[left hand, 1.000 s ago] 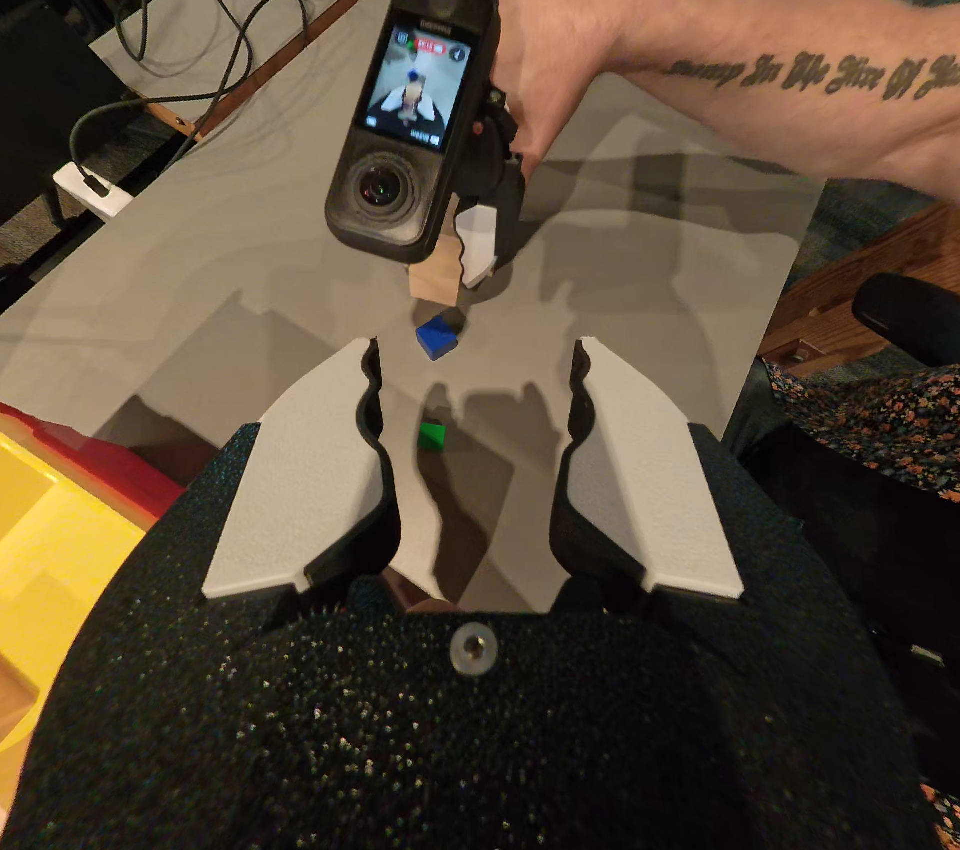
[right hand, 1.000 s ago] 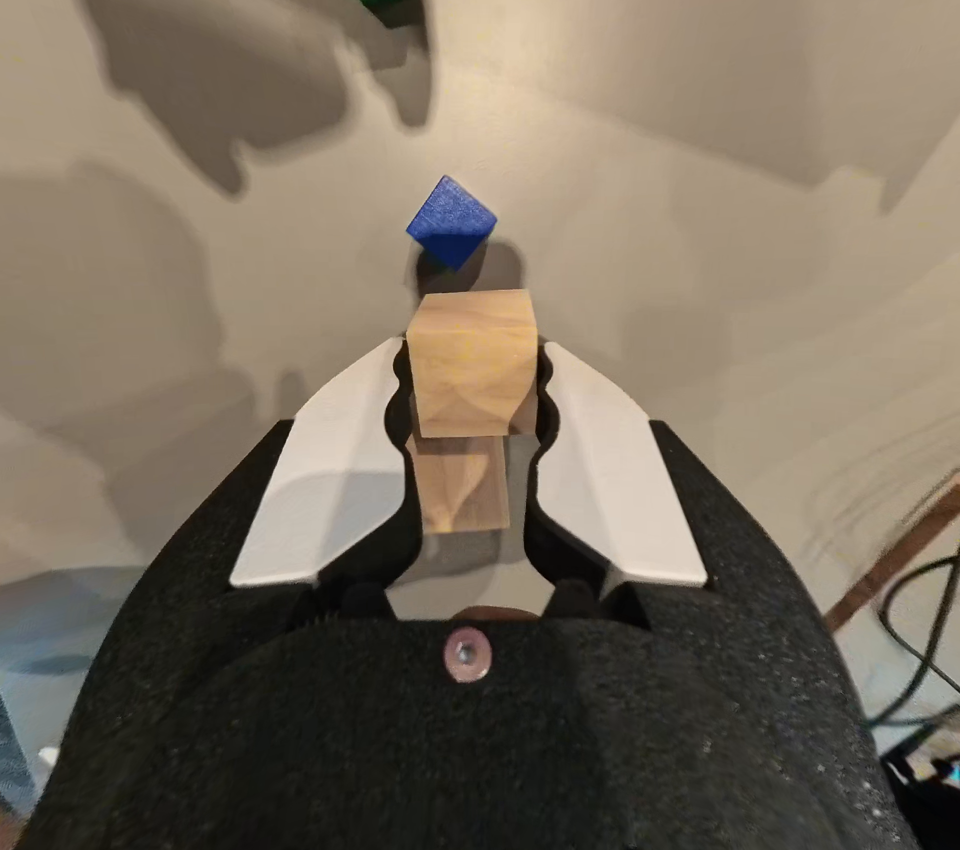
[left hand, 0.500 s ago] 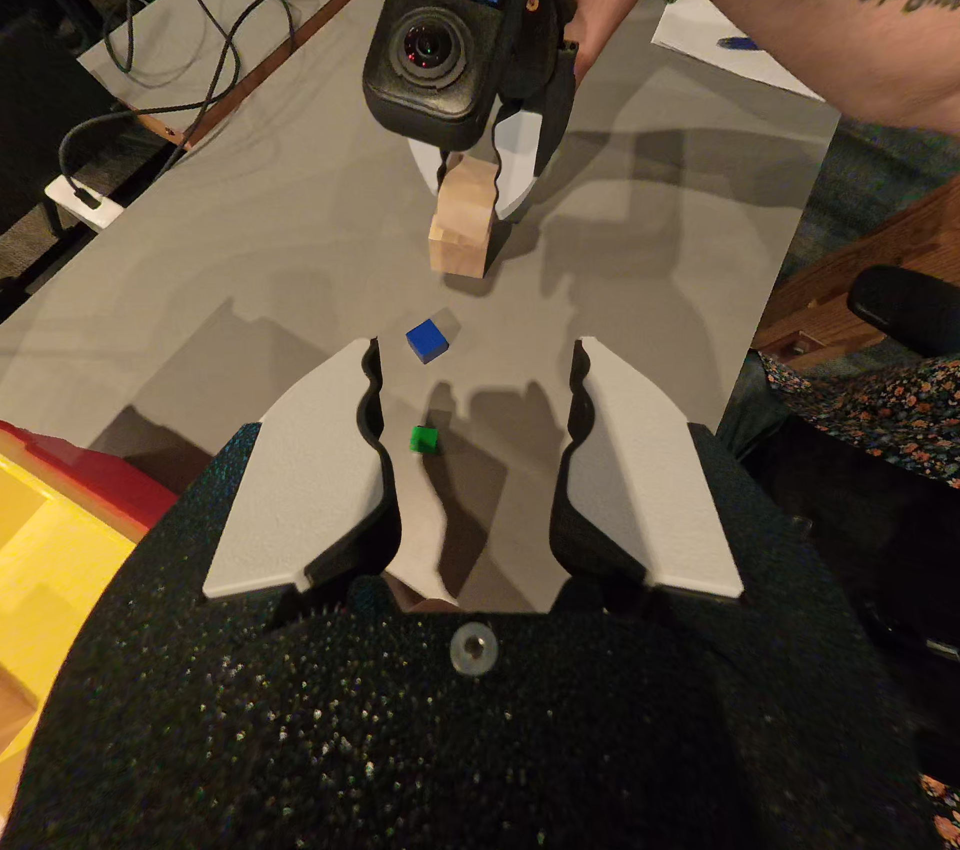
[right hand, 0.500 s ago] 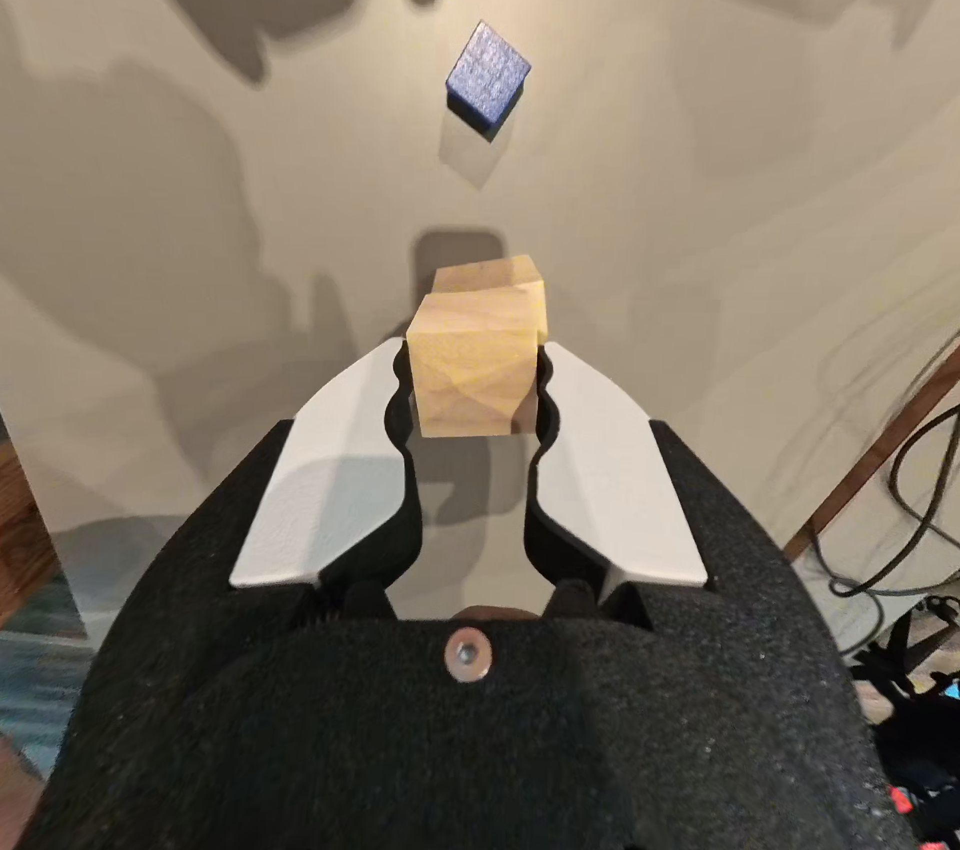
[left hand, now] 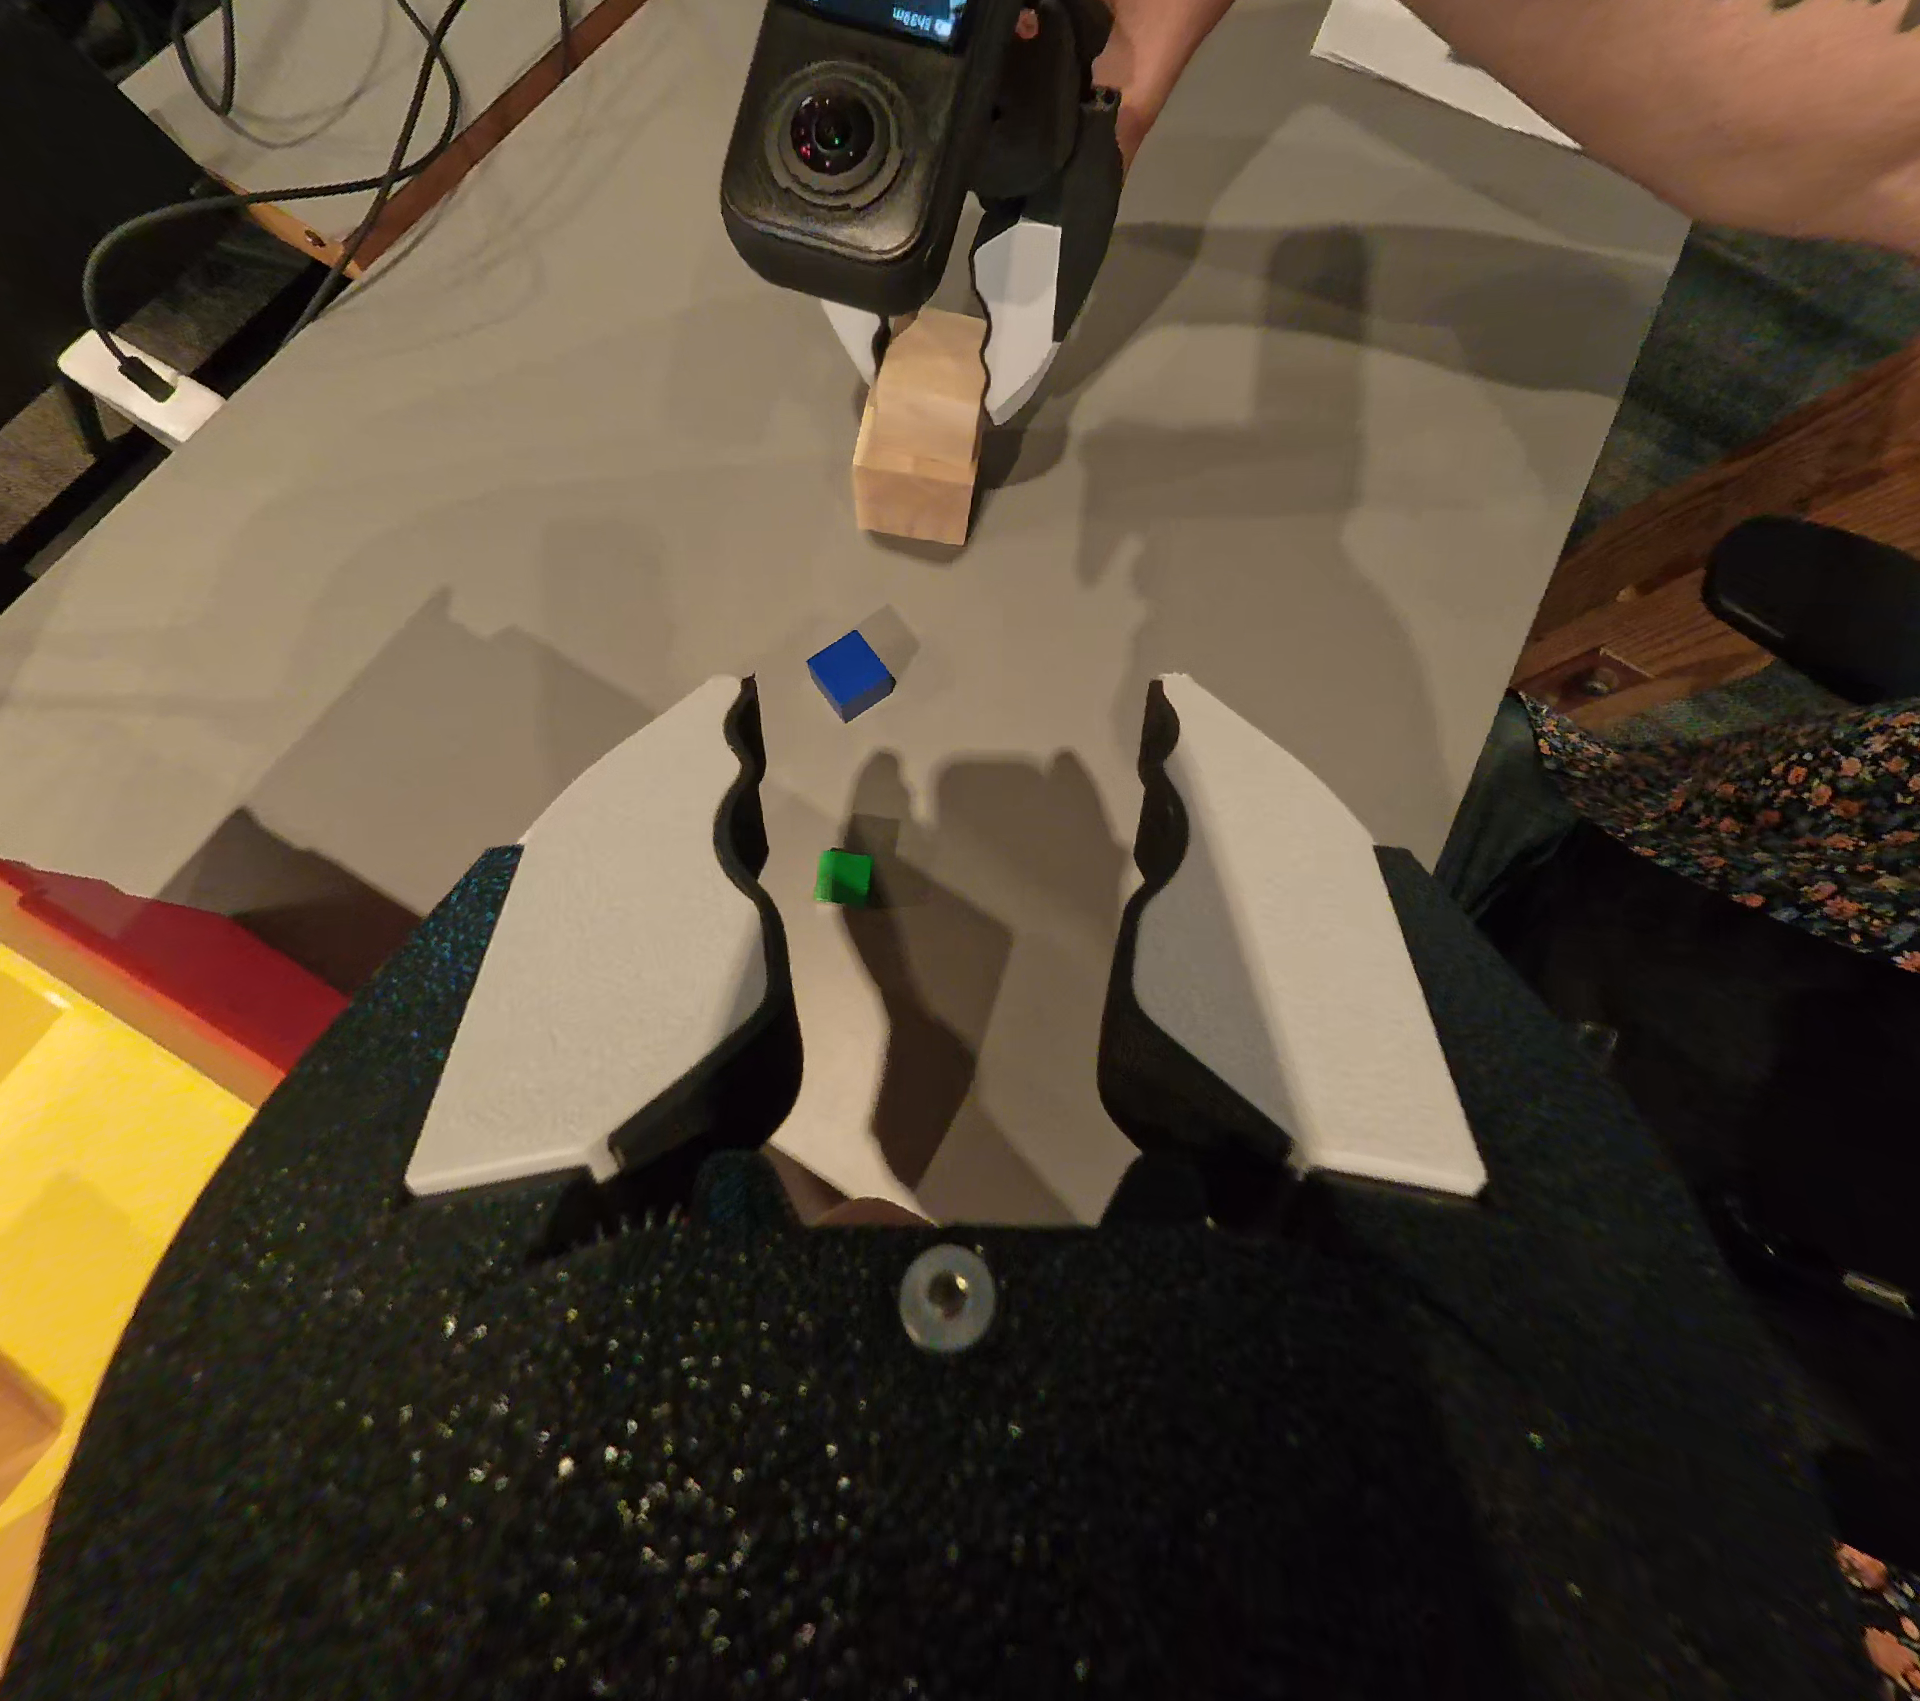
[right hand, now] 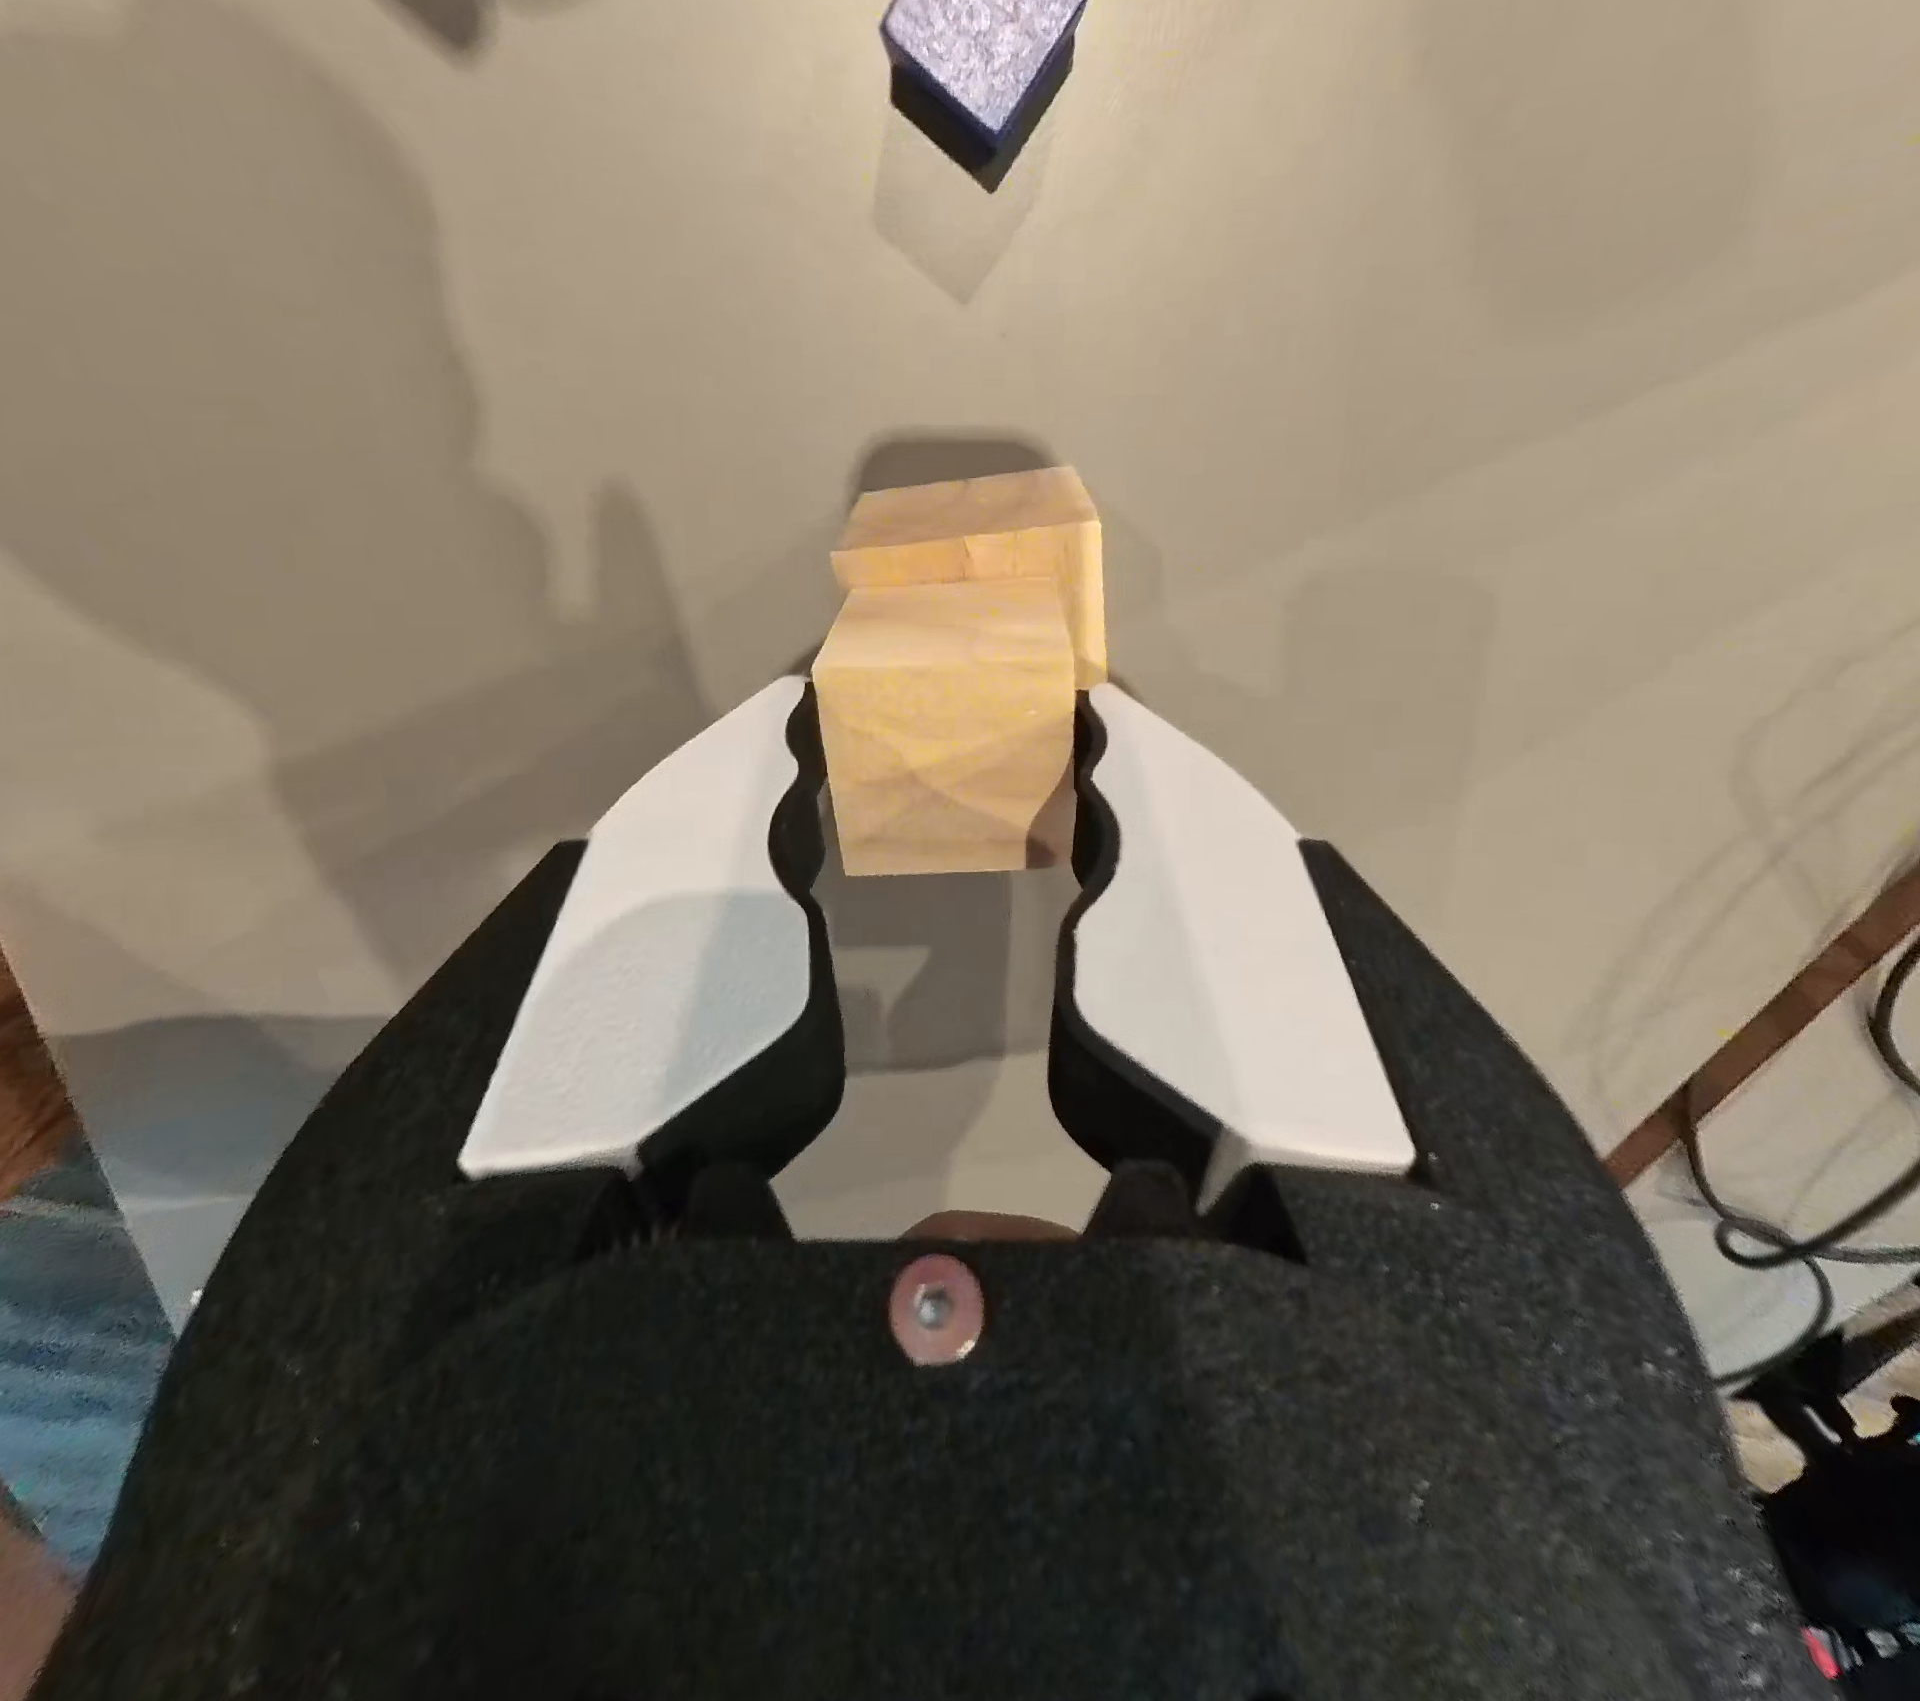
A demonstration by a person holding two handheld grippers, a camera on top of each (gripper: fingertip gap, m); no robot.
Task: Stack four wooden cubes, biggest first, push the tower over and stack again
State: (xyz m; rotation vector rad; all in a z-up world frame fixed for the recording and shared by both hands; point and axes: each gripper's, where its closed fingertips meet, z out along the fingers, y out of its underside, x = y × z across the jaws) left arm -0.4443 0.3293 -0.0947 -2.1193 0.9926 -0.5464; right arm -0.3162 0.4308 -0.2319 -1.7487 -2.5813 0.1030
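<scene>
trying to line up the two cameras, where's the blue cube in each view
Left wrist view: the blue cube lies on the grey table near the middle of the picture, just past the left gripper and short of the stacked wooden blocks.
Right wrist view: it sits near the top, beyond the wooden block in the right gripper.
Shared landmark: the wooden blocks.

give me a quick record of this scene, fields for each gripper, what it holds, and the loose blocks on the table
right gripper: shut on upper wooden cube, set on lower wooden cube
left gripper: open, empty, above the table
blue cube: loose, beyond left fingertips
green cube: loose, seen between left fingers
</scene>
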